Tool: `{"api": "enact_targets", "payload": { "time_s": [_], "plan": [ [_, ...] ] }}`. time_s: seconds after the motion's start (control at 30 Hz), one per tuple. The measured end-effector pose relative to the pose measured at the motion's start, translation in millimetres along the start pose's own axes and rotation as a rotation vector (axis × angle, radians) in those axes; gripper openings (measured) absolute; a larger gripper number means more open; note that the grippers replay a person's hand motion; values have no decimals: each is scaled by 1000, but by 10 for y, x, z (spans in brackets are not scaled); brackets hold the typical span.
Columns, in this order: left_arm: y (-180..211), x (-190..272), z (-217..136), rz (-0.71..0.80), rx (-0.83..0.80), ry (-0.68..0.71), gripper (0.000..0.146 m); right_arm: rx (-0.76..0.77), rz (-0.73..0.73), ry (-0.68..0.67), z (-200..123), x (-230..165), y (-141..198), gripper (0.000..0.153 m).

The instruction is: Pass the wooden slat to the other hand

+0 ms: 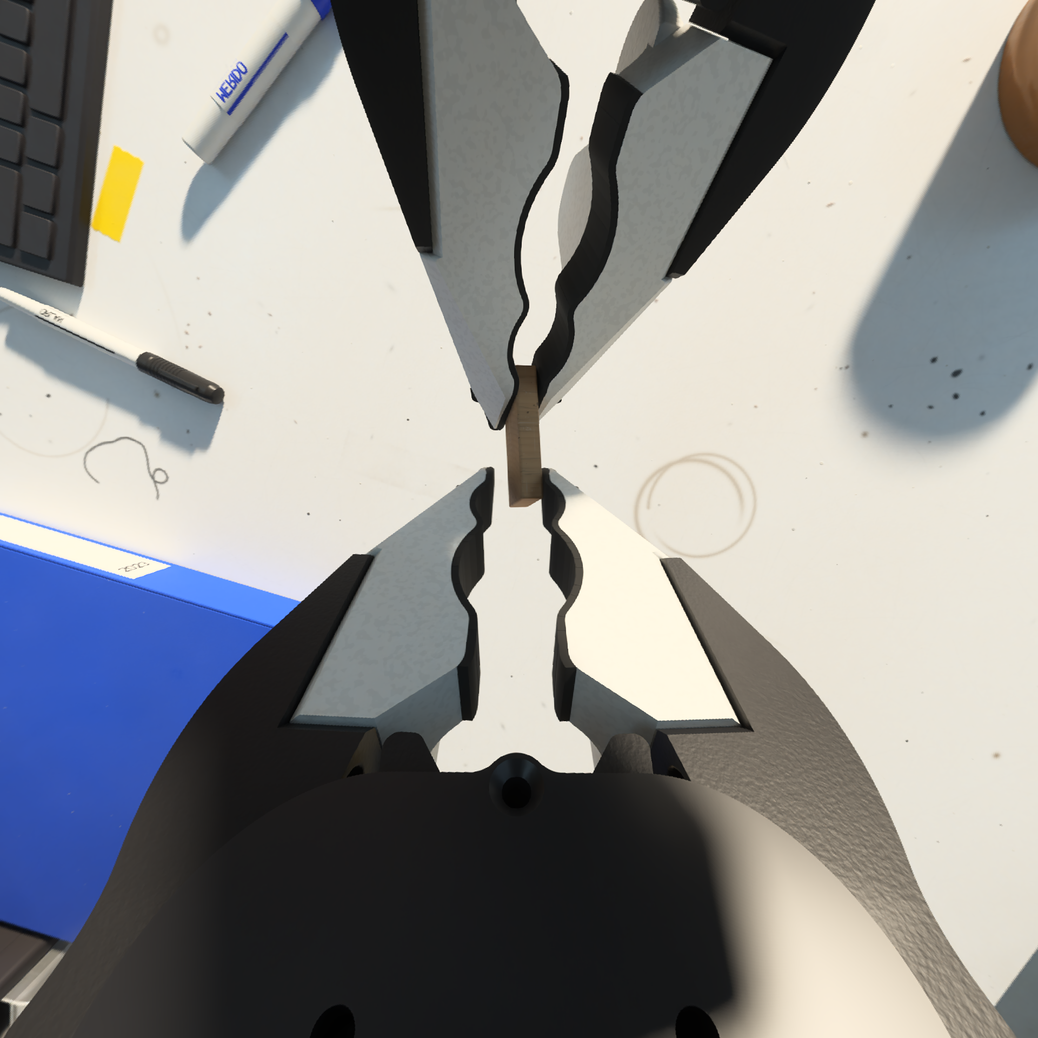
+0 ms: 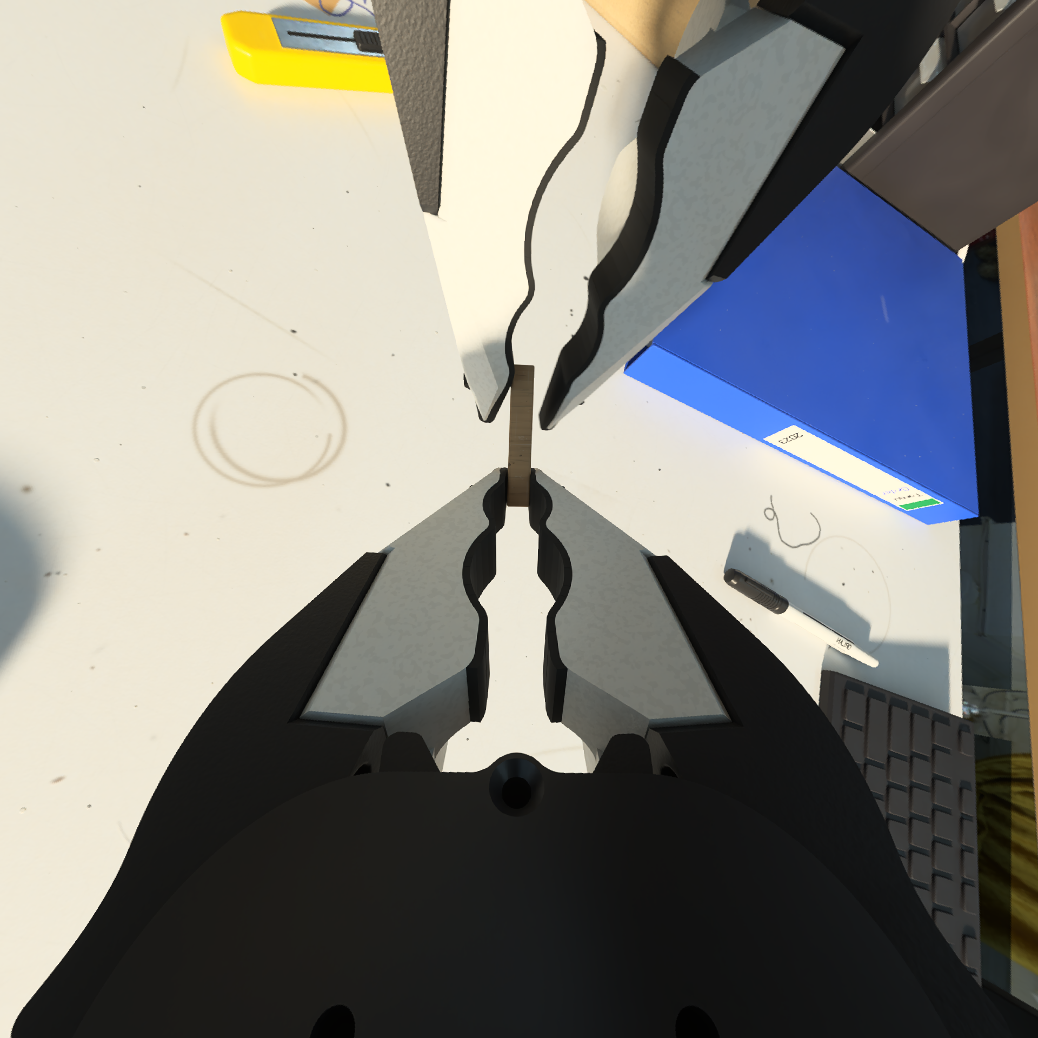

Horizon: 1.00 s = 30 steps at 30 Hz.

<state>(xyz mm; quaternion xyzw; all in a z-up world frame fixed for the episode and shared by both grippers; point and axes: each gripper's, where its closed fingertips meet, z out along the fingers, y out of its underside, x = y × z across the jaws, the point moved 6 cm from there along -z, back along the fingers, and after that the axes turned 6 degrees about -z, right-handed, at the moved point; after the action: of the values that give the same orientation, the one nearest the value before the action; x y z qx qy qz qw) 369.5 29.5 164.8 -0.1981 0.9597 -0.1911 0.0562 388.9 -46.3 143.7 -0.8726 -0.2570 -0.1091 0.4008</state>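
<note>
While the right gripper (image 2: pixel 518 487) clamps one end of the wooden slat (image 2: pixel 520 435) above the desk (image 2: pixel 168 281), the left gripper (image 1: pixel 517 486) stands parted around the other (one pad touching). Judged light, stiff, smooth: grip flat faces.

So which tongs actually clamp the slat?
The right tongs: closed against both faces of the wooden slat. The left tongs sit open, a gap showing beside it.
</note>
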Motion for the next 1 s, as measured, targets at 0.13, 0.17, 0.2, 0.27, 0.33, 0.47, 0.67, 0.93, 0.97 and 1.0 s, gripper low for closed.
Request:
{"api": "enact_targets", "payload": {
  "time_s": [0.13, 0.17, 0.2, 0.27, 0.33, 0.47, 0.67, 0.93, 0.97, 1.0],
  "plan": [
    [-1, -15, 8, -8, 0, 21, 10, -1, -5, 7, 1, 4, 9, 7],
    [-1, -17, 9, -10, 0, 25, 10, -2, -7, 8, 1, 4, 9, 7],
    [0, -19, 9, -12, -1, 29, 10, -3, -11, 10, 1, 3, 9, 7],
    [1, -26, 7, -13, 0, 26, 10, -3, -24, 19, 2, 6, 7, 7],
    [2, -32, 7, -17, 3, 21, 10, -5, -34, 34, 3, 10, 7, 8],
    [-1, -50, 19, -21, 10, 5, 6, 8, -38, 48, -26, 12, -13, 33],
    [3, -49, 22, -27, 21, -13, 6, 12, -38, 87, -116, 21, 2, 35],
    [16, -49, 28, -45, 43, -28, 6, 5, -73, 186, -158, -16, 27, 51],
    [19, -49, 27, -46, 46, -30, 6, 3, -82, 191, -144, -26, 26, 53],
    [21, -49, 26, -47, 47, -34, 6, -8, -93, 199, -126, -29, 26, 55]
  ]
}}
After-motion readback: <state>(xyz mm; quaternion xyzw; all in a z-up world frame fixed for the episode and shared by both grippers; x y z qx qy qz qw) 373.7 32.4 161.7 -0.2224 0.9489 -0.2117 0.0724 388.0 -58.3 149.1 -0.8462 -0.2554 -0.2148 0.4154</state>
